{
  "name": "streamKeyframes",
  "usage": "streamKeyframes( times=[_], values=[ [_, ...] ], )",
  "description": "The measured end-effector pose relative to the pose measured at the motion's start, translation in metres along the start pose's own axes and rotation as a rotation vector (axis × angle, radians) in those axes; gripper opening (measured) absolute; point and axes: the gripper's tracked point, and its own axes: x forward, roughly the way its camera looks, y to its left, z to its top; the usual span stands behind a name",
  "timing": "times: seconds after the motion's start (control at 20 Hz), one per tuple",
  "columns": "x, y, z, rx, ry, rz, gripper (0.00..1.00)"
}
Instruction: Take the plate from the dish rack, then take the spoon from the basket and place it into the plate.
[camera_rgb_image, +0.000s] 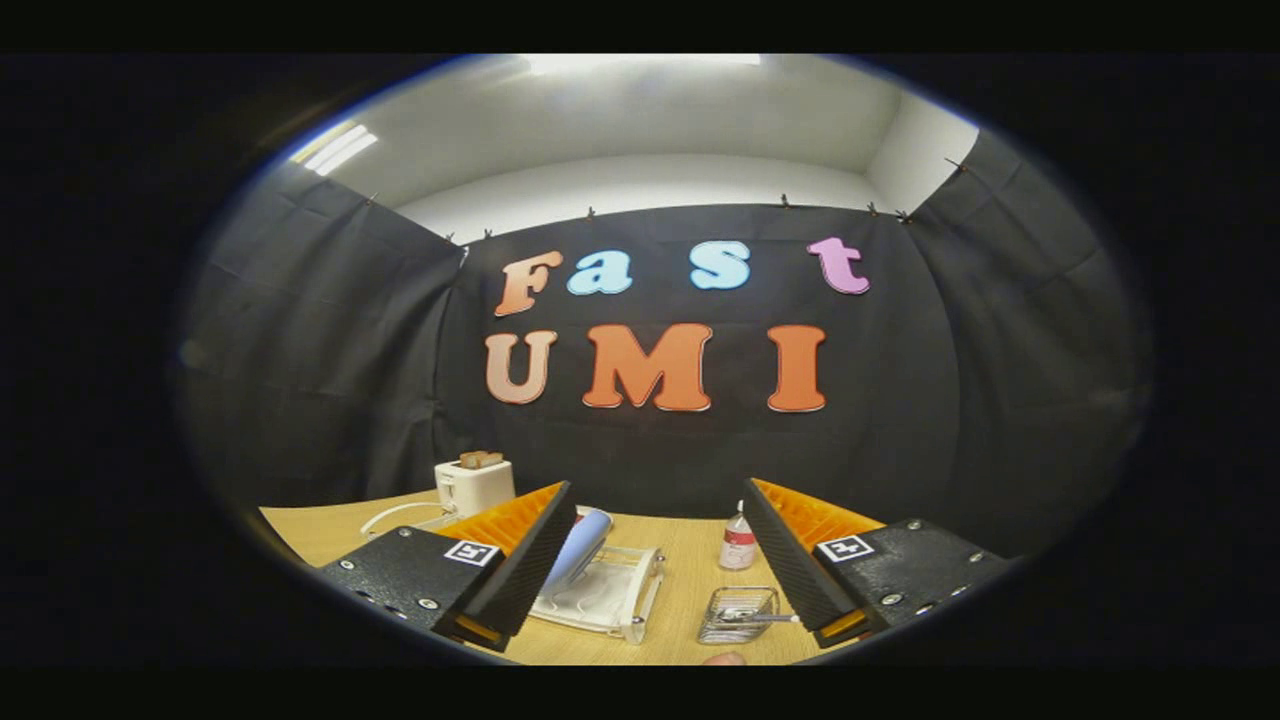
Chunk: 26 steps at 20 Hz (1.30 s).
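The hand-held gripper (660, 610) is held wide apart above the wooden tabletop (690, 560), nothing between its fingers. A square black-and-white marker is carried on each finger mount; no writing can be read there. The plate (580, 548) is stood on edge in the clear dish rack (615, 590), its lower part hidden behind the left finger. The spoon (755, 617) is laid in the small wire basket (738, 613), beside the right finger, its bowl hard to make out. A small bottle (738, 542) is seen beyond the basket; its red label is too blurred to read. A white toaster (475, 483) is seen behind the left finger.
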Motion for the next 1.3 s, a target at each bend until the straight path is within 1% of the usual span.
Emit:
streamKeyframes(
  times=[0.3, 0.45, 0.55, 0.7, 0.9, 0.95, 1.15, 1.25, 1.3],
  values=[
    [0.011, 0.024, 0.000, 0.054, 0.027, 0.065, 0.99],
    [0.023, 0.035, -0.002, 0.076, 0.068, 0.103, 0.99],
    [0.032, 0.047, -0.012, 0.098, 0.138, 0.152, 0.99],
    [0.051, 0.057, -0.033, 0.148, 0.267, 0.173, 1.00],
    [0.068, 0.082, -0.060, 0.190, 0.449, 0.227, 0.98],
    [0.076, 0.085, -0.062, 0.183, 0.474, 0.227, 0.98],
    [0.095, 0.089, -0.091, 0.141, 0.613, 0.206, 0.96],
    [0.101, 0.092, -0.105, 0.127, 0.676, 0.202, 0.93],
    [0.103, 0.093, -0.111, 0.132, 0.712, 0.200, 0.89]
  ],
)
